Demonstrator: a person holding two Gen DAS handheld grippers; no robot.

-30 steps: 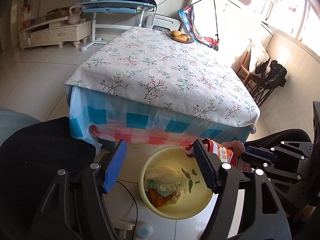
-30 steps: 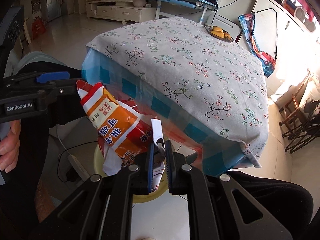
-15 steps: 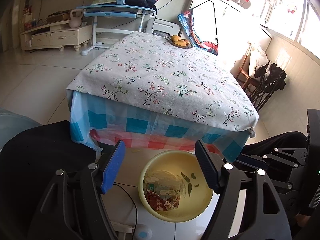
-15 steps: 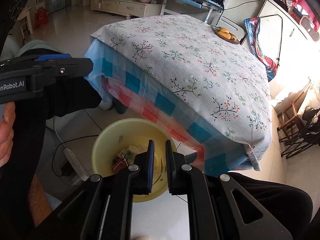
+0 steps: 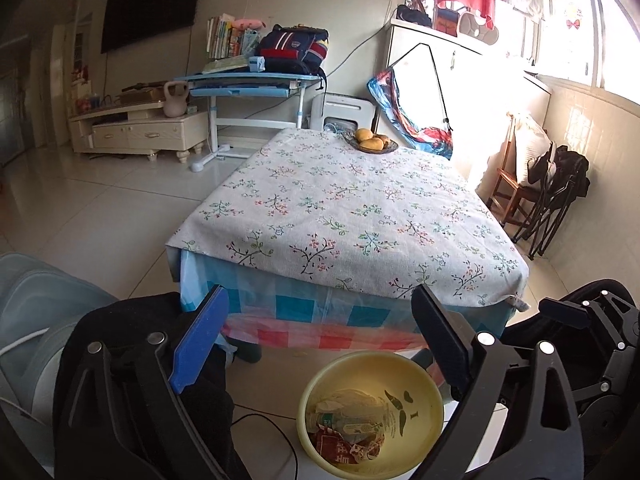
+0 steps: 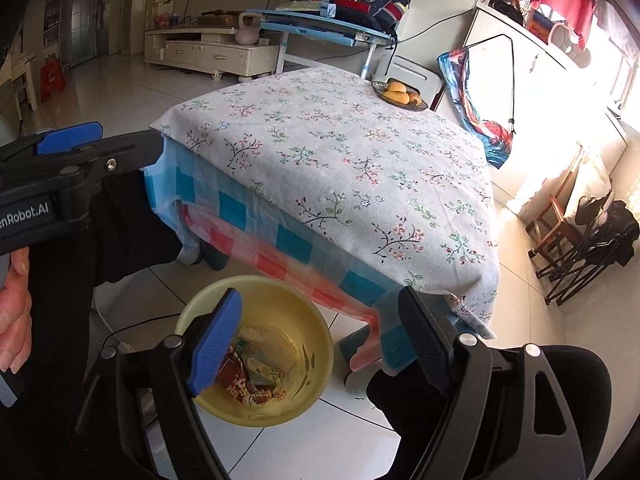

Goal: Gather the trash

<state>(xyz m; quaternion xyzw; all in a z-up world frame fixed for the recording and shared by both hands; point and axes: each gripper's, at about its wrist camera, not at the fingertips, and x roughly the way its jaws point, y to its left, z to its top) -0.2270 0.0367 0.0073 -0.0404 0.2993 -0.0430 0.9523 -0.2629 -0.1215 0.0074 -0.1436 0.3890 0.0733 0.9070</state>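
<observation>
A yellow basin (image 5: 416,372) stands on the floor in front of the table and holds several crumpled wrappers (image 5: 344,432). It also shows in the right wrist view (image 6: 276,292), with the wrappers (image 6: 256,372) lying inside. My left gripper (image 5: 316,340) is open and empty, above and just before the basin. My right gripper (image 6: 316,336) is open and empty, above the basin's right side. The left gripper's body (image 6: 80,164) shows at the left of the right wrist view.
A table under a flowered cloth (image 5: 352,208) stands right behind the basin, with a dish of fruit (image 5: 372,142) at its far edge. A cable (image 5: 264,420) runs on the floor left of the basin. A folding chair (image 5: 556,196) stands at right.
The orange snack wrapper left my right gripper and now lies in the basin. The right gripper has opened wide. Both grippers have tilted up, showing more of the room.
</observation>
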